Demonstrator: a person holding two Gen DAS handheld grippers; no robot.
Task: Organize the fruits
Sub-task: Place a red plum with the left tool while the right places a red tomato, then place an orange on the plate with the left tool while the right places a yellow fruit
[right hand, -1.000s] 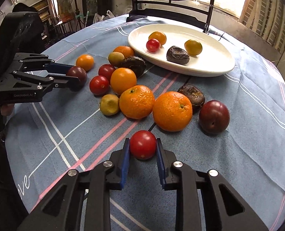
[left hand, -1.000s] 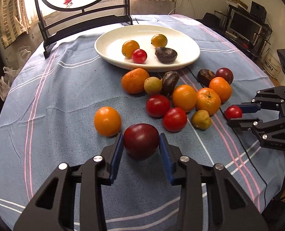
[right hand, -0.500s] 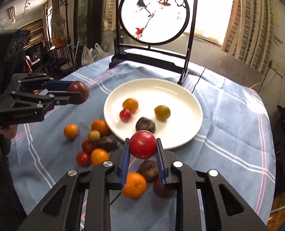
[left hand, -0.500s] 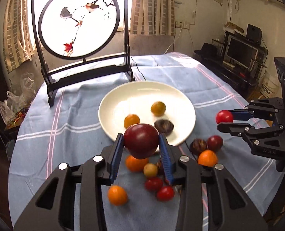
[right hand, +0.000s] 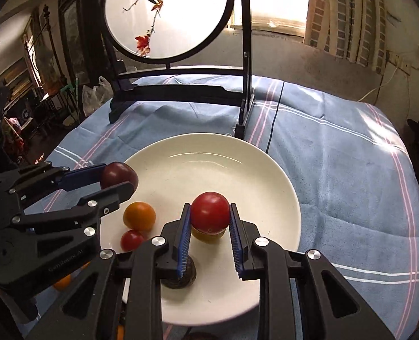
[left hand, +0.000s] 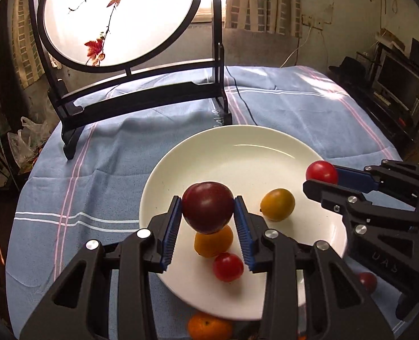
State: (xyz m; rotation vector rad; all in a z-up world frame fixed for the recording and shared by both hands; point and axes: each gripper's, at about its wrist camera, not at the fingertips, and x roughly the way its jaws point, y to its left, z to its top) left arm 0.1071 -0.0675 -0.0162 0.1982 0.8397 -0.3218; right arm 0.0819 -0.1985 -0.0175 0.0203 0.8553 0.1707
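Holding a plum (left hand: 208,211) pinched in my left gripper (left hand: 208,232) and a tomato (right hand: 210,212) in my right gripper (right hand: 209,240) over the plate (left hand: 237,153), I am seeing four fruits already there; at the frame's bottom edge an orange (left hand: 208,327), perhaps more, is waiting.

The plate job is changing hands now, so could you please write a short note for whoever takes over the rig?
Left gripper: shut on a dark red plum, held over the white plate.
Right gripper: shut on a red tomato, also above the plate.
On the plate: two orange-yellow fruits, a small red tomato, a dark wrinkled fruit.
Left: release both, then fetch the fruit off the plate, such as the orange.
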